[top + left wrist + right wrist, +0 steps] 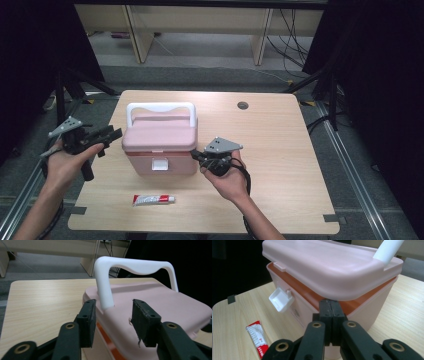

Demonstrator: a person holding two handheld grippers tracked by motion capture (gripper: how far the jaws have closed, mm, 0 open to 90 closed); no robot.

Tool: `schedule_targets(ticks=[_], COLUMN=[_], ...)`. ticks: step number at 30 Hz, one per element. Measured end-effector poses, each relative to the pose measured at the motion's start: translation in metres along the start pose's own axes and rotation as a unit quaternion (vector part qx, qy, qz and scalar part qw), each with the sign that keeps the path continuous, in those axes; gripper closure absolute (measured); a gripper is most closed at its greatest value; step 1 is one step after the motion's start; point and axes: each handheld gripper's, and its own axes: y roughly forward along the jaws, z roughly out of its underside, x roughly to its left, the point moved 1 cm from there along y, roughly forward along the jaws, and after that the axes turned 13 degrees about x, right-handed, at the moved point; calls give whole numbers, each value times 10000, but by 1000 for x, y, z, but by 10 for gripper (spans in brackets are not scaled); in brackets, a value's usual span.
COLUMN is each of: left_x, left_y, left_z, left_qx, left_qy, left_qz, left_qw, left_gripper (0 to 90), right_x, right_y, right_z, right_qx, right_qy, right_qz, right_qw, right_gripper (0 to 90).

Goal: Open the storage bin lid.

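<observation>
A pink box (160, 145) with a white handle (160, 107) standing upright sits mid-table. Its lid (332, 262) rests slightly raised, leaving an orange gap under the rim. The white front latch (280, 298) hangs unfastened. My left gripper (116, 134) is open at the box's left side, its jaws (113, 320) spread in front of the lid's corner and the handle's base (106, 295), with nothing pressed between them. My right gripper (196, 155) is shut and holds nothing. Its tips (329, 307) are at the orange gap on the box's right side. A red and white tube (153, 200) lies near the front edge.
The wooden table (280, 150) has a round cable hole (243, 105) at the back right and black tape marks at its front corners. Desk legs and cables stand on the floor beyond the far edge. Bare tabletop lies right of the box.
</observation>
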Motion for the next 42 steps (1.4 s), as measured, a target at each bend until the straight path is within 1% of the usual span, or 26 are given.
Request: schedule_targets(ticks=[1, 2, 3, 4, 5, 6, 7, 9, 11, 12, 15, 17, 18, 23, 25, 26, 27, 28, 29, 30, 31, 34, 36, 38, 39, 42], left_x=[-1, -3, -6, -8, -11, -13, -15, -19, -22, -23, -26, -29, -30, -34, -36, -36, -37, -39, -39, -40, -41, -41, -41, -42, -42, -43], left_y=[-4, -7, -11, -13, -14, -15, -16, -16, -16, -16, -15, -13, -11, 0, 4, 5, 7, 9, 10, 12, 14, 18, 21, 24, 25, 28], left_z=[5, 9, 15, 18, 24, 29, 34, 43, 50, 52, 60, 62, 63, 59, 55, 54, 52, 51, 51, 50, 50, 48, 46, 44, 43, 41], left_qx=[-84, -141, -174, -177, -217, -176, -138, -102, -99, -74, -91, -26, 8, 68, 92, 142, 161, 190, 202, 206, 229, 217, 191, 132, 130, 123], left_qy=[42, 106, 195, 275, 349, 399, 444, 462, 471, 476, 527, 570, 595, 589, 584, 581, 592, 579, 563, 509, 482, 460, 472, 457, 449, 476], left_qz=[-3, -17, 32, 79, 194, 252, 273, 286, 340, 347, 431, 453, 445, 403, 354, 319, 304, 288, 295, 298, 284, 261, 233, 246, 240, 212], left_qw=[10000, 9998, 9997, 9994, 9990, 9987, 9985, 9985, 9983, 9982, 9976, 9973, 9972, 9974, 9976, 9977, 9977, 9977, 9978, 9980, 9982, 9984, 9984, 9986, 9986, 9986], left_gripper=[601, 601, 625, 643, 659, 679, 694, 718, 744, 755, 796, 826, 843, 892, 895, 895, 895, 896, 896, 897, 898, 899, 899, 899, 899, 899], right_x=[-1, -1, -3, -2, -3, -4, -3, -3, -3, -3, -3, -3, -4, -3, -5, -4, -4, -3, -4, -4, -5, -5, -6, -5, -6, -6], right_y=[0, 0, 1, 1, 1, 1, 1, 1, 1, 0, 0, 0, -1, 0, -1, 0, -1, -2, -2, -2, -3, -4, -4, -6, -5, -5], right_z=[0, 0, -1, -1, -1, -2, -2, -2, -3, -4, -7, -8, -9, -11, -12, -13, -13, -13, -15, -15, -16, -17, -19, -19, -20, -20], right_qx=[12, 12, -38, -13, -35, -86, -91, -71, -83, -33, -68, -65, -84, -98, -139, -168, -135, -129, -196, -182, -192, -209, -255, -228, -269, -309], right_qy=[-52, -52, -129, 9, -105, -115, -98, -53, -137, -68, -92, -110, -103, -32, -125, -99, -91, 33, -75, 7, -124, -19, -108, -50, -80, -89], right_qz=[-6, -6, -27, -21, 3, 69, 15, -11, 31, 35, 19, 66, 119, 79, 143, 57, 98, 77, 52, 34, 109, 113, 93, 136, 71, 96], right_qw=[10000, 10000, 9999, 10000, 9999, 9999, 9999, 10000, 9999, 10000, 9999, 9999, 9998, 9999, 9997, 9998, 9998, 9999, 9998, 9998, 9997, 9997, 9996, 9996, 9996, 9994], right_gripper=[900, 900, 900, 900, 900, 900, 900, 900, 900, 900, 900, 900, 900, 900, 900, 900, 900, 900, 900, 900, 900, 900, 900, 900, 900, 900])
